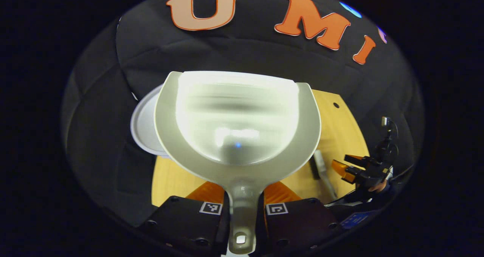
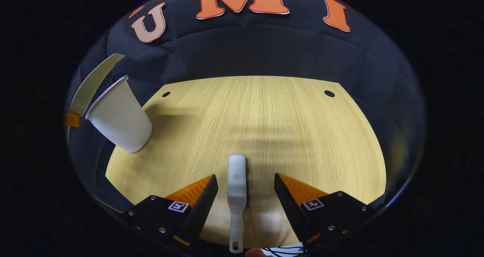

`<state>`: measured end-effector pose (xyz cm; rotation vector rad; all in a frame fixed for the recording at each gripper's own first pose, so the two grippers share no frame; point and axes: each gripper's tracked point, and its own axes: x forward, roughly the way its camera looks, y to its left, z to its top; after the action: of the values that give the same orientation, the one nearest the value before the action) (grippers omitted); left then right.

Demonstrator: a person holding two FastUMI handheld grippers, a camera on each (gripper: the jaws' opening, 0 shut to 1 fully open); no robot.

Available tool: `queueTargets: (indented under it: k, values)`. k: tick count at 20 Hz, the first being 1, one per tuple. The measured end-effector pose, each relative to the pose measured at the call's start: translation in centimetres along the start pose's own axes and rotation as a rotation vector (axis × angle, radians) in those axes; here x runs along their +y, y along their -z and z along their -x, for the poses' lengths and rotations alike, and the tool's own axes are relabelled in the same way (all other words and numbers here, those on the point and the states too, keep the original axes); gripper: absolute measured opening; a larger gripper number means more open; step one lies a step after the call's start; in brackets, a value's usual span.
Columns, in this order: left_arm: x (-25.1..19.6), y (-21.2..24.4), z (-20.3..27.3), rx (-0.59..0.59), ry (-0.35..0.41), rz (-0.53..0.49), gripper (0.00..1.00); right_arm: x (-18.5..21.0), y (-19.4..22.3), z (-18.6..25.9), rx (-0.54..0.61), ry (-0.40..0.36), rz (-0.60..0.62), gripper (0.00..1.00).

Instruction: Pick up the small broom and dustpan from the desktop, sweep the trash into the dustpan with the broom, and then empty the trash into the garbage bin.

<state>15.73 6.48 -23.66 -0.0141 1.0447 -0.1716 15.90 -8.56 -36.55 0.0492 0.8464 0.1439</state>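
The left gripper [image 1: 242,207] has its fingers clamped on the slim handle of a pale, glossy plastic dustpan [image 1: 238,117], whose rounded scoop is lifted clear of the light wood-grain worktop [image 1: 342,132] and fans out toward twelve o'clock in the left gripper view. Behind the pan's rim at nine o'clock sits the round lip of a white garbage bin [image 1: 141,126]. At four o'clock in that view, the right gripper [image 1: 349,166] hovers just beside the small broom [image 1: 321,168] lying on the wood.

In the right gripper view, that gripper's [image 2: 245,187] fingers stand wide apart, one on each side of the small white plastic broom [image 2: 237,185], touching neither side; the broom lies flat with dark bristles along its right edge and a hanging hole in its narrow handle end. At ten o'clock the smooth, tapered white bin [image 2: 121,117] stands at the worktop's [image 2: 264,117] far corner, with the dustpan's [image 2: 92,84] curved edge above it.
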Motion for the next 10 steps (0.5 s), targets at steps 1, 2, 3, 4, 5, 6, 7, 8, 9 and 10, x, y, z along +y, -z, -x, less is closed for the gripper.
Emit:
queueTargets:
  k: [1, 2, 3, 4, 5, 6, 7, 8, 9, 10]
  values:
    - [0.6, 1.7, 0.4, 0.003, 0.018, 0.008, 0.28, -0.1, 0.1, 0.1, -0.004, 0.000, -0.003, 0.93]
    - [-1.4, 1.7, -1.7, 0.018, 0.039, 0.021, 0.28, -0.2, 0.2, 0.1, -0.003, 0.002, -0.001, 0.93]
    - [-2.9, 2.6, -2.8, 0.026, 0.056, 0.025, 0.27, -0.4, 0.3, 0.2, 0.003, 0.002, 0.004, 0.93]
    - [-4.4, 3.4, -3.7, 0.046, 0.075, 0.016, 0.28, -0.4, 0.5, 0.1, 0.007, 0.004, 0.009, 0.93]
    - [-5.0, 4.0, -4.3, 0.048, 0.084, 0.012, 0.28, -0.3, 0.7, 0.2, 0.007, -0.002, 0.014, 0.93]
    - [-6.0, 4.5, -5.2, 0.058, 0.097, 0.011, 0.28, -0.2, 0.8, 0.3, 0.007, -0.001, 0.021, 0.93]
    - [-6.9, 5.2, -6.3, 0.070, 0.108, 0.017, 0.28, -0.1, 0.9, 0.3, 0.007, -0.005, 0.028, 0.93]
    - [-7.8, 6.1, -7.4, 0.090, 0.115, 0.023, 0.28, -0.2, 1.1, 0.3, 0.009, -0.001, 0.034, 0.93]
    - [-8.4, 7.3, -9.0, 0.117, 0.111, 0.031, 0.28, -0.2, 1.2, 0.3, 0.010, -0.004, 0.036, 0.93]
    - [-8.8, 8.3, -10.3, 0.142, 0.099, 0.029, 0.28, -0.2, 1.3, 0.3, 0.011, -0.004, 0.039, 0.93]
